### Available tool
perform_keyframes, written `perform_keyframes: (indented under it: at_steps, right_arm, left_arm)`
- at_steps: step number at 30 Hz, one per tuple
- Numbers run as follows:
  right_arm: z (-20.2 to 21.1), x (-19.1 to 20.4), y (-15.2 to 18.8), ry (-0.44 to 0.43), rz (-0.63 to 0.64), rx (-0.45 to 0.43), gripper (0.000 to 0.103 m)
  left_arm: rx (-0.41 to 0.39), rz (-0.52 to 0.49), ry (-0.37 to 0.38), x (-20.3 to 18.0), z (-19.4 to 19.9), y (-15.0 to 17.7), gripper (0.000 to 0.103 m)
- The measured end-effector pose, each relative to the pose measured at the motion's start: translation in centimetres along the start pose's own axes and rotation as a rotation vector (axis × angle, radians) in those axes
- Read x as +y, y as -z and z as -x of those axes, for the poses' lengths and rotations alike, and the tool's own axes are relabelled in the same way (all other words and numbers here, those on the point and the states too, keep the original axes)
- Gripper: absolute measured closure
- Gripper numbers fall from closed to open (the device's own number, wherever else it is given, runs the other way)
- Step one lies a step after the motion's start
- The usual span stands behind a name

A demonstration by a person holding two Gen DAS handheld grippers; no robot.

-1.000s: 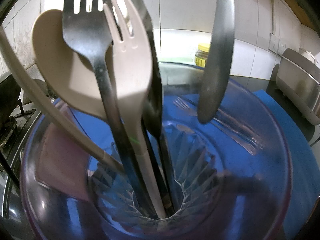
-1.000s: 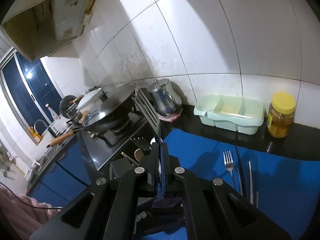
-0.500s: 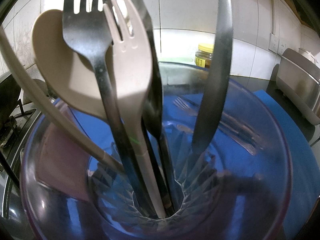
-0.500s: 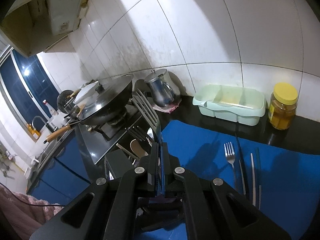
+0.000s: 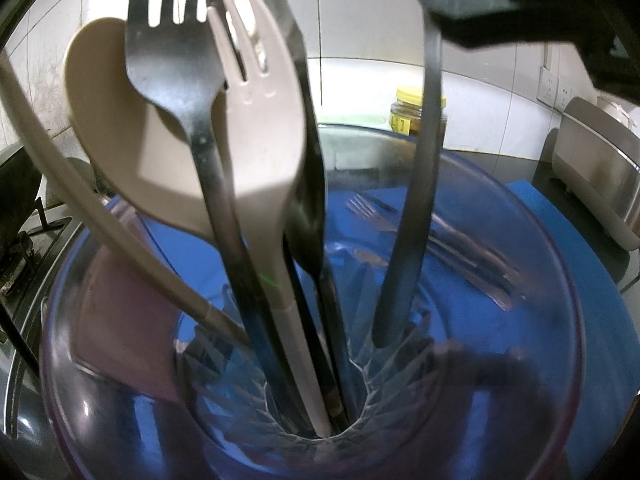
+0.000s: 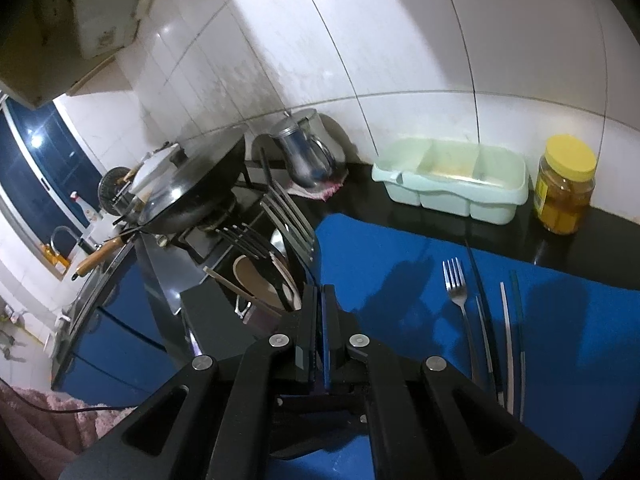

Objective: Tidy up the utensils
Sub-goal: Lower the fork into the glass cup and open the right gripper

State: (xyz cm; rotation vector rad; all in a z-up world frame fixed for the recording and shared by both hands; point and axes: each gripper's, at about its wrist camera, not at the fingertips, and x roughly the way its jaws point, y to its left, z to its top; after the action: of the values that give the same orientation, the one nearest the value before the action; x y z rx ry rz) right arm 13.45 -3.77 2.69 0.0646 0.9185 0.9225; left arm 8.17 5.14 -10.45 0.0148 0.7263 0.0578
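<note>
The right gripper (image 6: 318, 300) pinches a thin metal utensil (image 5: 416, 216) by its top, its lower end down in the glass cup (image 5: 532, 280). It looks hard, smooth and slippery. The gripper tilts downward. The left gripper, unseen, seems to clamp the cup.

light: dim, bluish | glare: white wall tiles (image 6: 400, 40) | edges: fisheye bend, dark corners | close utensils blurred

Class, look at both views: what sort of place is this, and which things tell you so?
Very likely a home kitchen: a black wok on a gas stove, white wall tiles, and a clear glass utensil holder.
</note>
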Motion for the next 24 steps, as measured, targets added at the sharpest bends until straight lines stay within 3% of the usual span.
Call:
perform_keyframes:
  at_steps: [8,19,24]
  right_arm:
    - [-1.8,-0.3,0.2,0.023,-0.017,0.072,0.100]
    - [-2.7,-0.6,-0.1,0.011,-0.040,0.105,0.099]
    - [-2.7,-0.5,-0.2,0.009,-0.044,0.097,0.092]
  left_arm:
    - [0.000,0.000,0.000,0.0,0.0,0.0,0.024]
    - [0.001,0.000,0.000,0.0,0.0,-0.1,0.024]
    - [0.001,0.000,0.000,0.0,0.0,-0.1,0.024]
